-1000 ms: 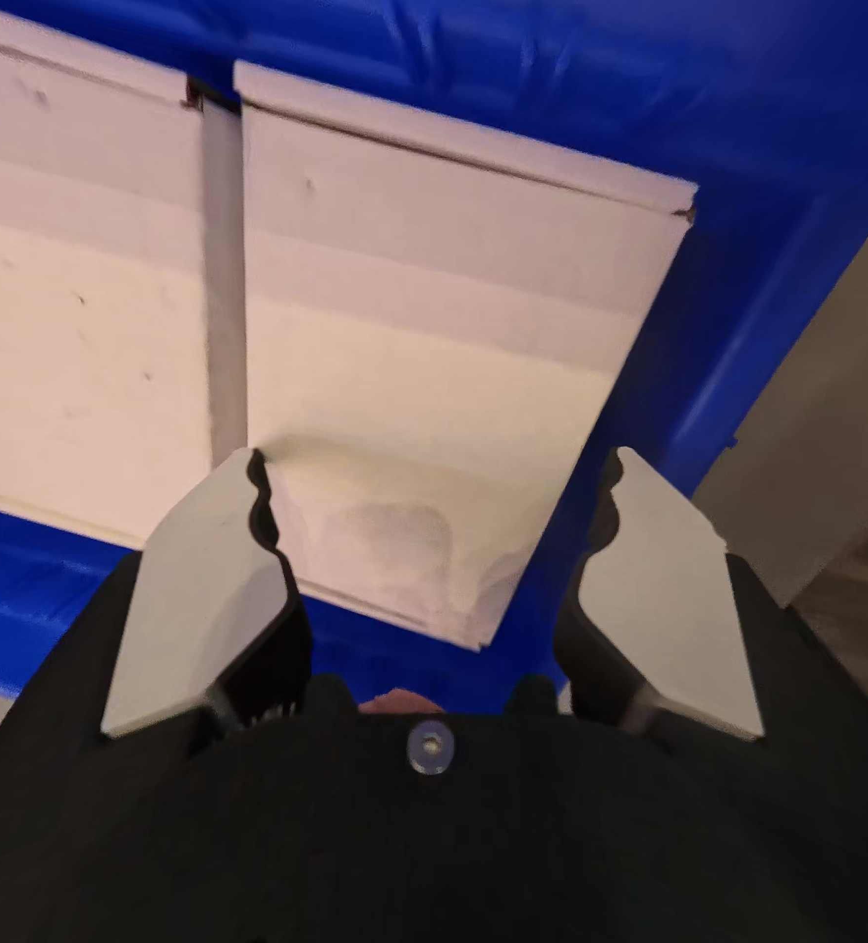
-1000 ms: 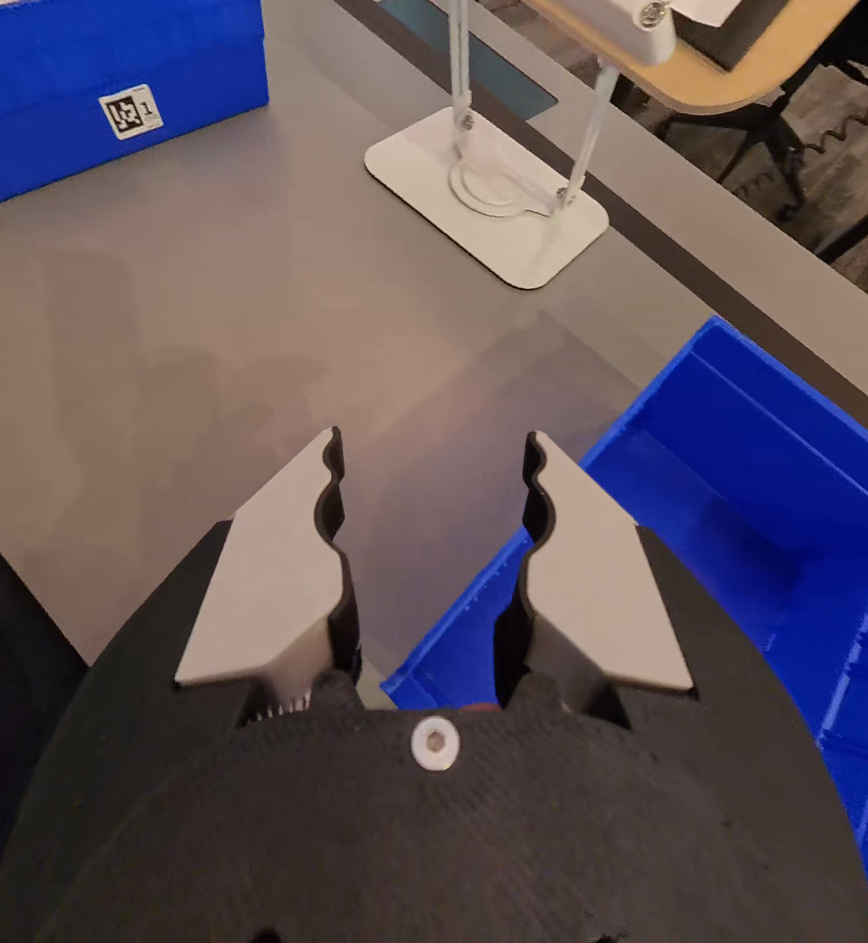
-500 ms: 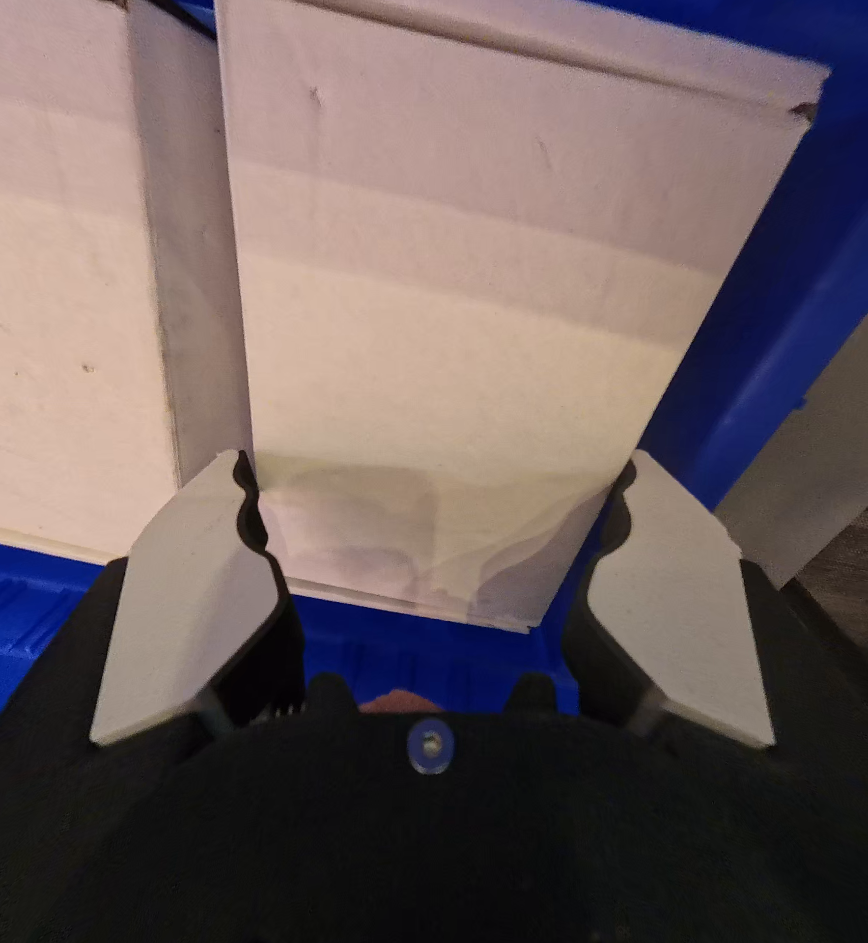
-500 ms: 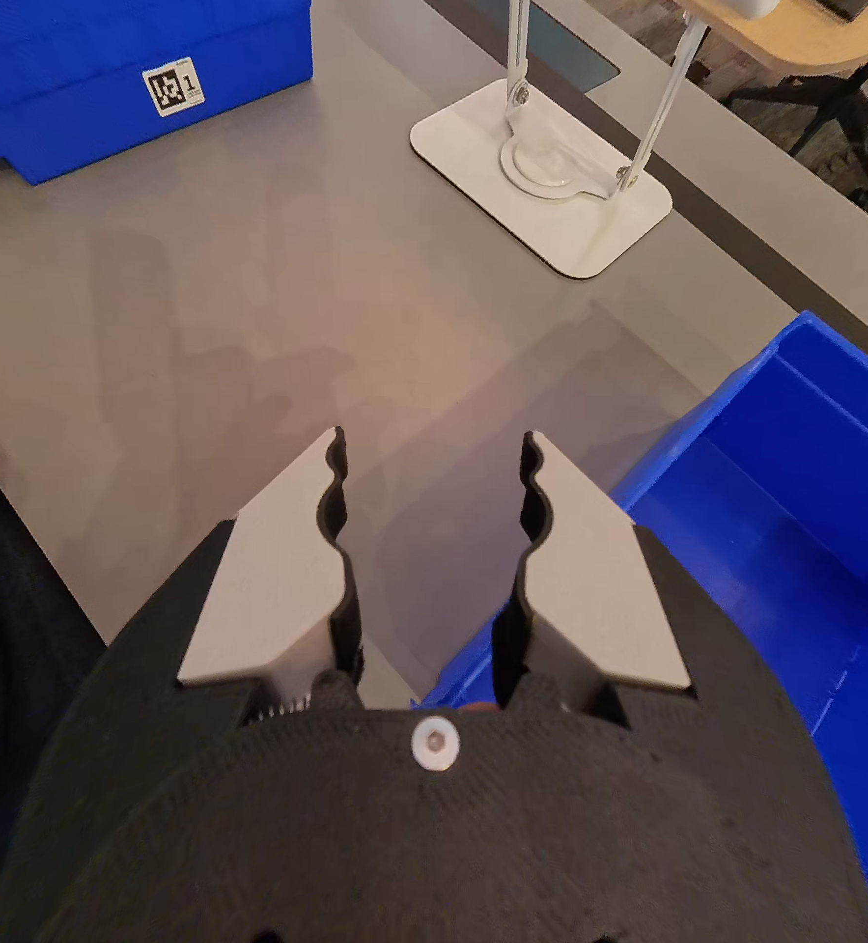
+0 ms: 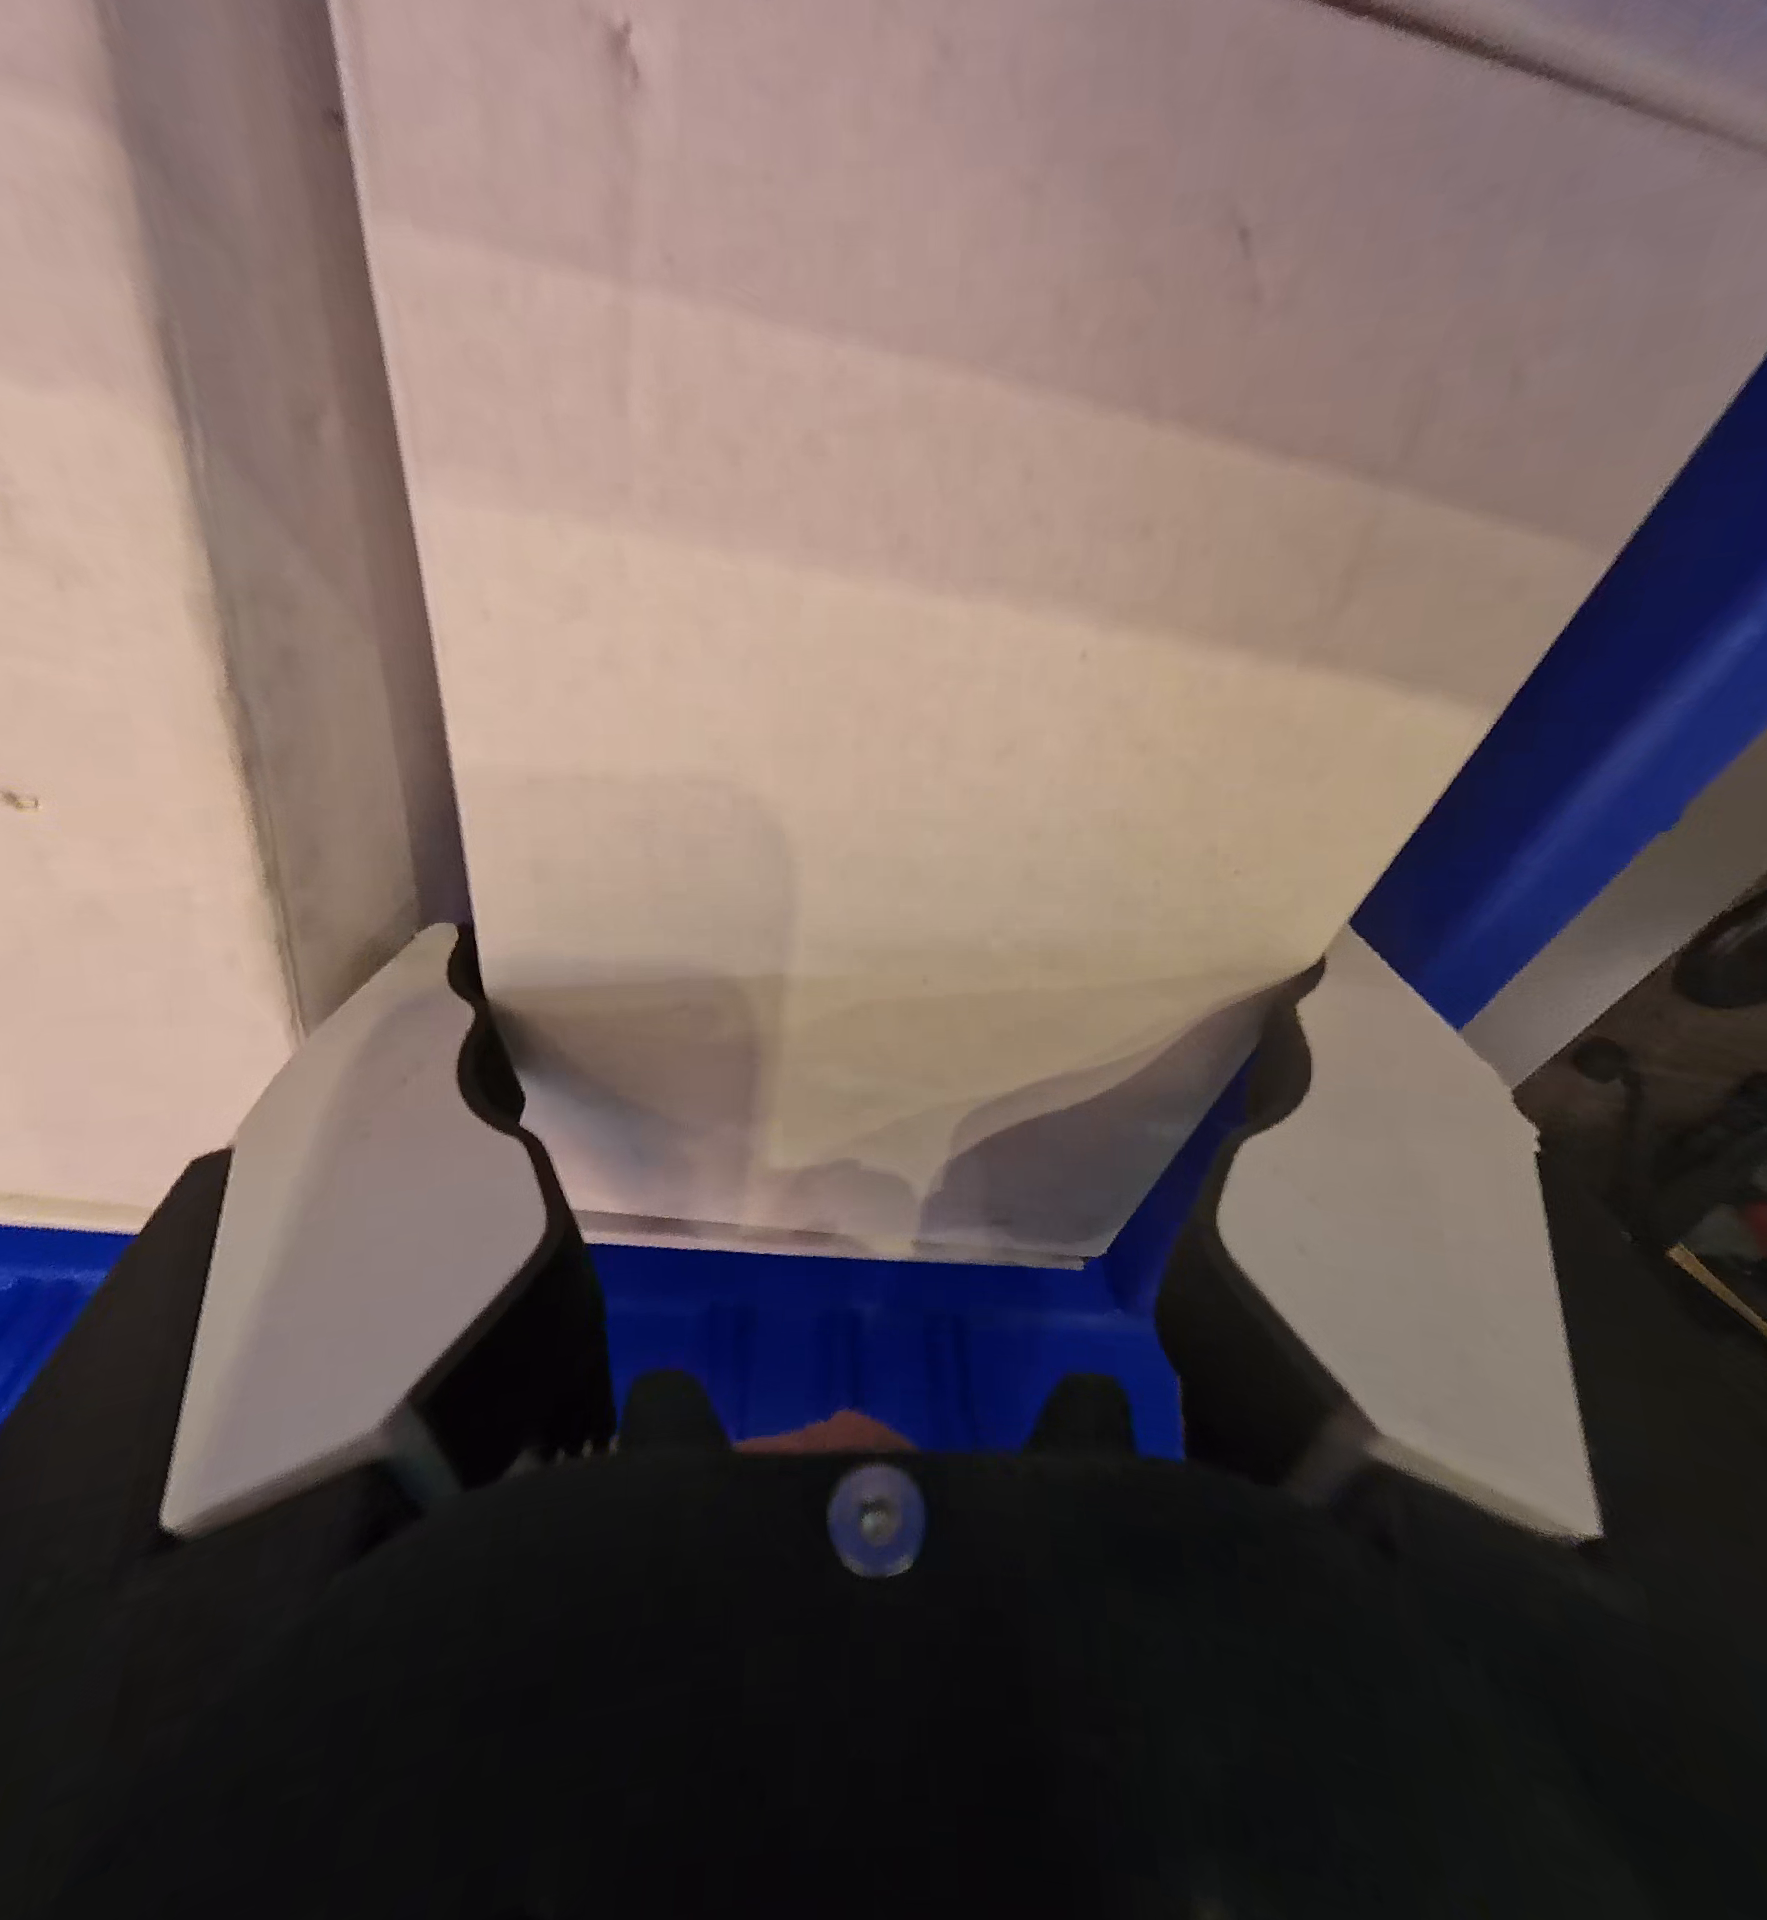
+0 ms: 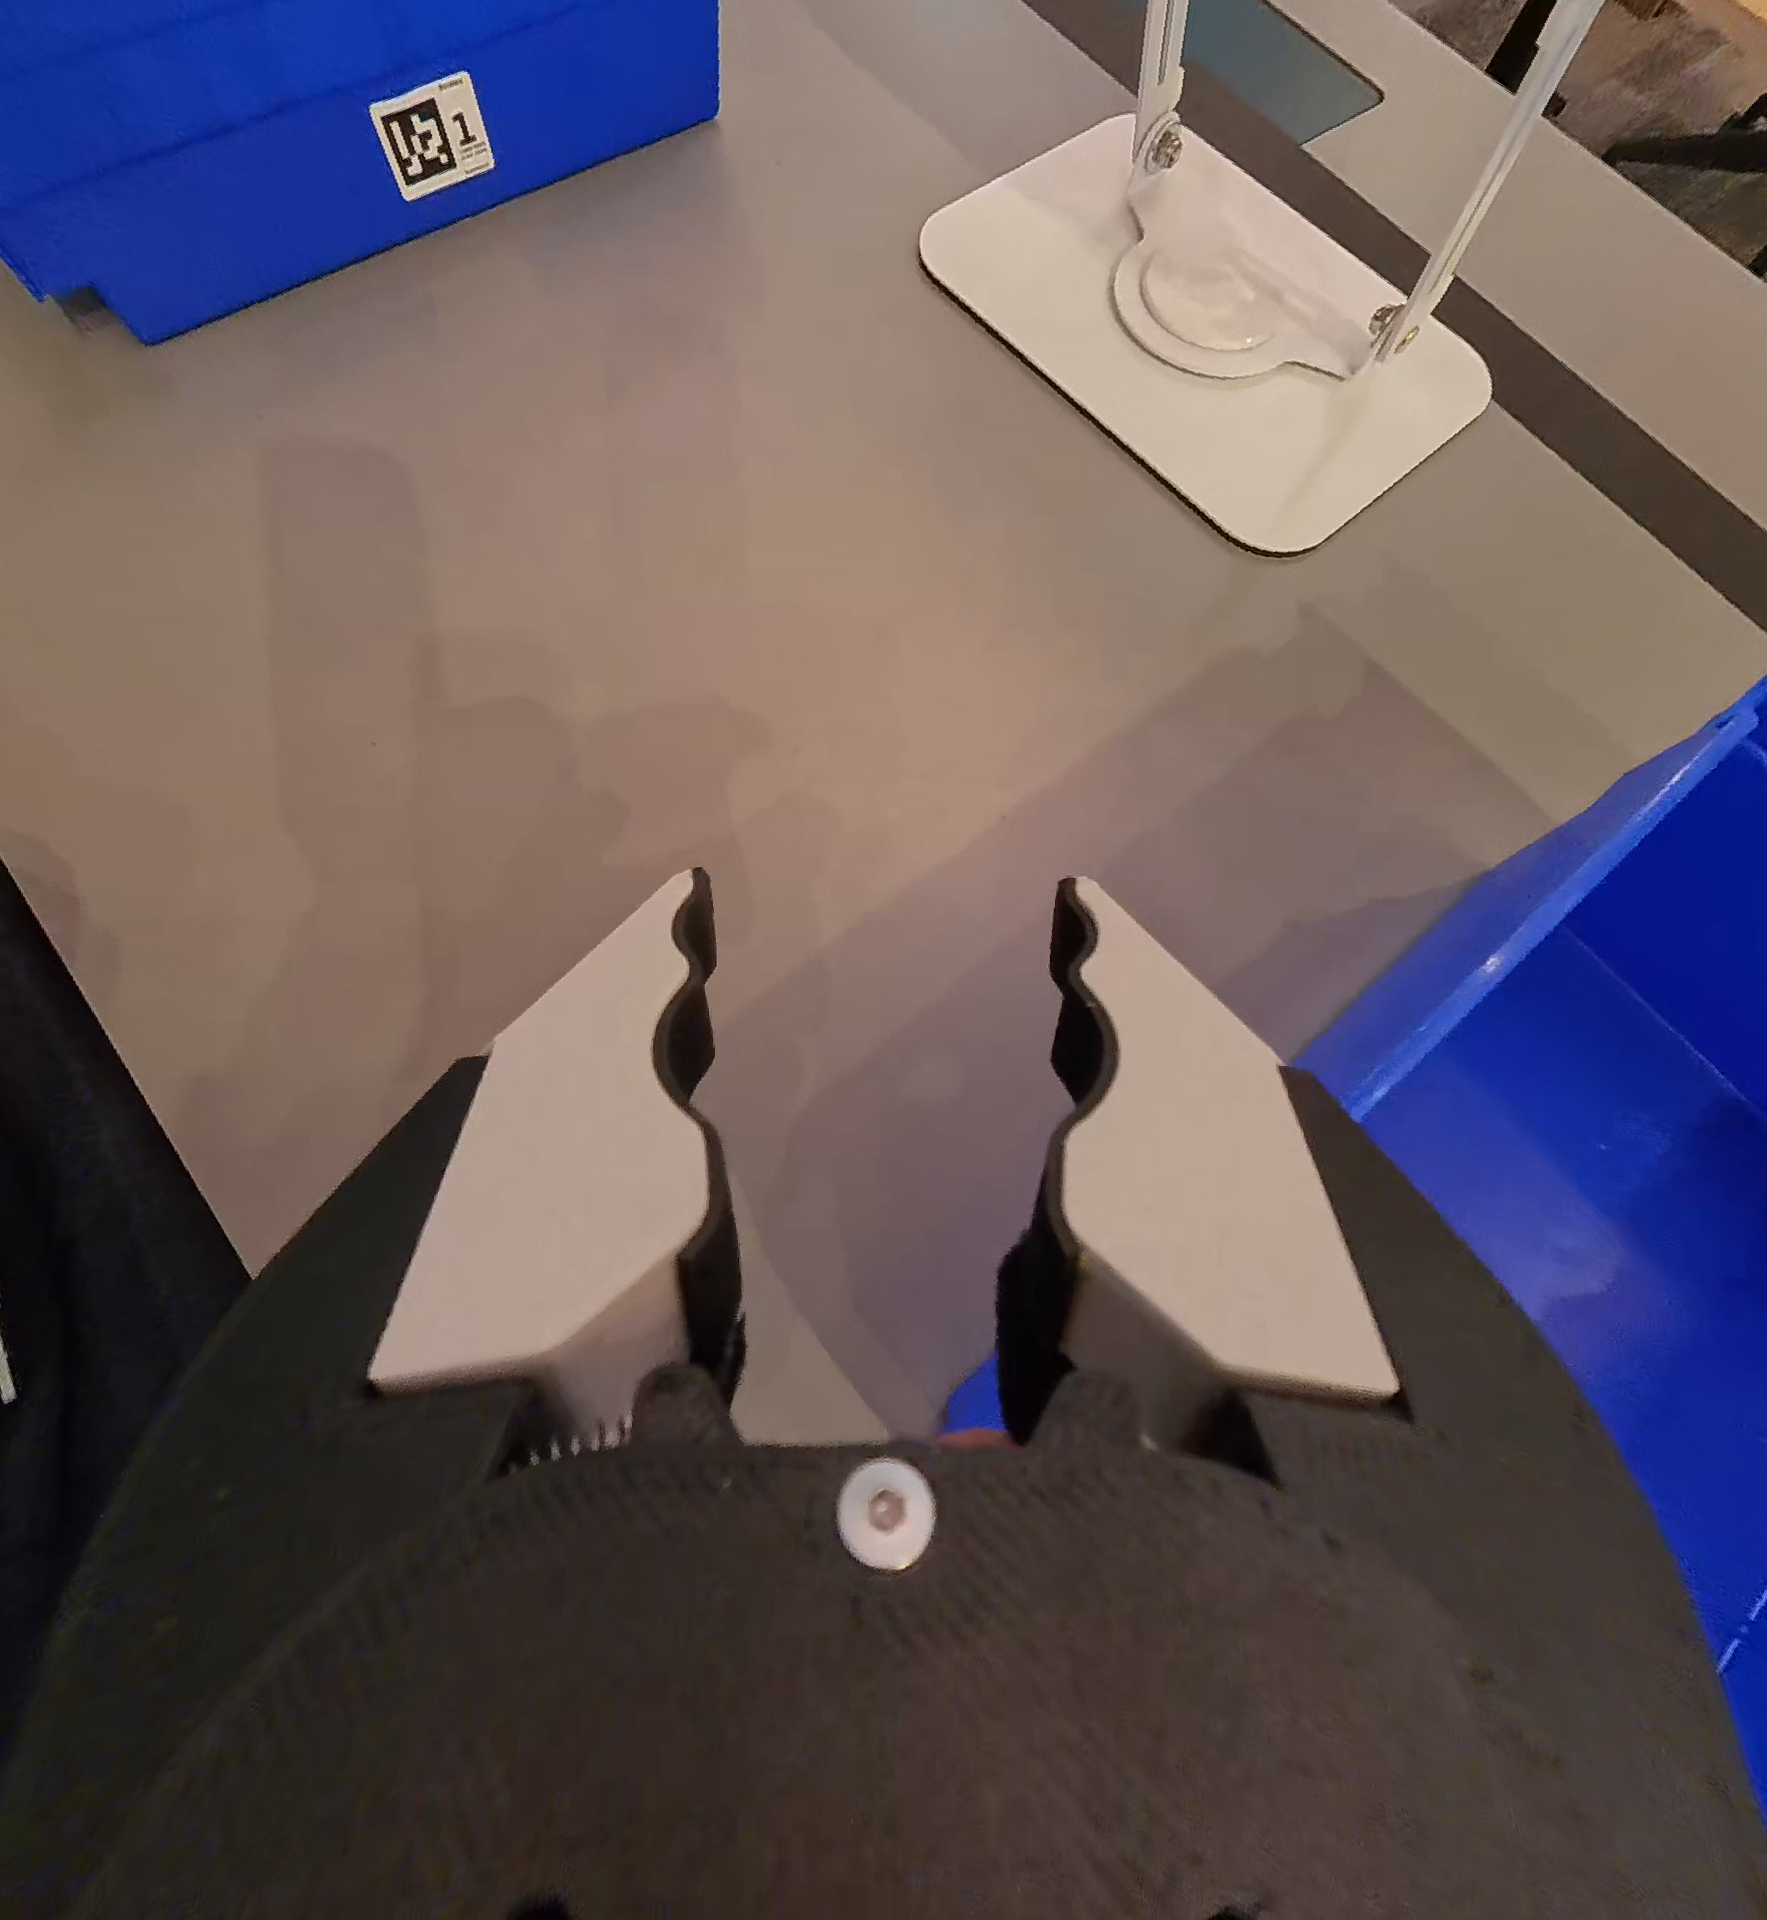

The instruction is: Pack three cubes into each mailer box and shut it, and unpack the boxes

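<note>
We see a grey bench (image 6: 650,582) carrying 2 blue bins, one far left (image 6: 235,208) and one right (image 6: 1585,1195), plus what seems a lamp's white base (image 6: 1211,343).

Left mailer box (image 5: 48,623) cut by frame edge; box contents hidden; blue bin (image 6: 1637,1195) cropped right.

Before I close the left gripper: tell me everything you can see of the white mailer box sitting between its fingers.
The mailer box is white, matte cardboard, flat-topped and shut, with faint scuffs. It lies in a blue bin, close beside a second white box on its left. The left gripper is open, its fingers straddling the box's near end; whether they touch it is unclear. Its contents are hidden.
</note>
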The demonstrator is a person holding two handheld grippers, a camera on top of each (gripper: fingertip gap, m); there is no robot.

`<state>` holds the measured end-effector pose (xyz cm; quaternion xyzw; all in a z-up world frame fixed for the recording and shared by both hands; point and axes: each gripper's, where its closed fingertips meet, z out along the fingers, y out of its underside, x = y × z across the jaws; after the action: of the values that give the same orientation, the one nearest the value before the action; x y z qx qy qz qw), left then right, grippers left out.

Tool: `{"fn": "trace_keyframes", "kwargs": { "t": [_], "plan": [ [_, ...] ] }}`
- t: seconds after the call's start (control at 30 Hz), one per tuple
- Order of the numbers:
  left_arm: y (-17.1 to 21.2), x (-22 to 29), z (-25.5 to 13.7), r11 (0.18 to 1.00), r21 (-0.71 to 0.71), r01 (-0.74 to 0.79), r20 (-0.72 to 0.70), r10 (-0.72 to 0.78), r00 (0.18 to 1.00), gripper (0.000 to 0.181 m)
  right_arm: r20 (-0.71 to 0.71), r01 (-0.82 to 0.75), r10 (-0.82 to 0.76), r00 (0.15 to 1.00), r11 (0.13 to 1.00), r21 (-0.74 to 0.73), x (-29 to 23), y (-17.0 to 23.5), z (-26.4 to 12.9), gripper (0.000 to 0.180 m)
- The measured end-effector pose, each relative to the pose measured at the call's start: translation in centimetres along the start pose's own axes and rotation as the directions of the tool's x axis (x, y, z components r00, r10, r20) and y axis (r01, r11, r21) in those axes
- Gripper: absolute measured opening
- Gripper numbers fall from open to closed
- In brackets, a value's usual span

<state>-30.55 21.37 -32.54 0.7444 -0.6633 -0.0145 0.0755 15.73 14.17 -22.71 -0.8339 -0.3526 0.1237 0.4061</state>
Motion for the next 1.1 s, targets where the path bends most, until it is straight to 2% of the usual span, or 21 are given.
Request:
{"fn": "trace_keyframes", "kwargs": {
  "t": [0.3,1.1],
  "plan": [
    [-0.1,0.1,-1.1,0.996,0.088,0.036,0.028,-0.038,0.999,0.135,0.016,0.001,-0.001,1.000,1.000,-0.004,-0.1,0.0,0.3,0.062],
    [0.0,-0.1,-9.0,0.968,0.239,0.079,0.120,-0.110,0.987,0.135,0.037,0.049,-0.051,0.998,0.998,0.045,-1.2,-1.5,0.0,0.067]
  ]
}}
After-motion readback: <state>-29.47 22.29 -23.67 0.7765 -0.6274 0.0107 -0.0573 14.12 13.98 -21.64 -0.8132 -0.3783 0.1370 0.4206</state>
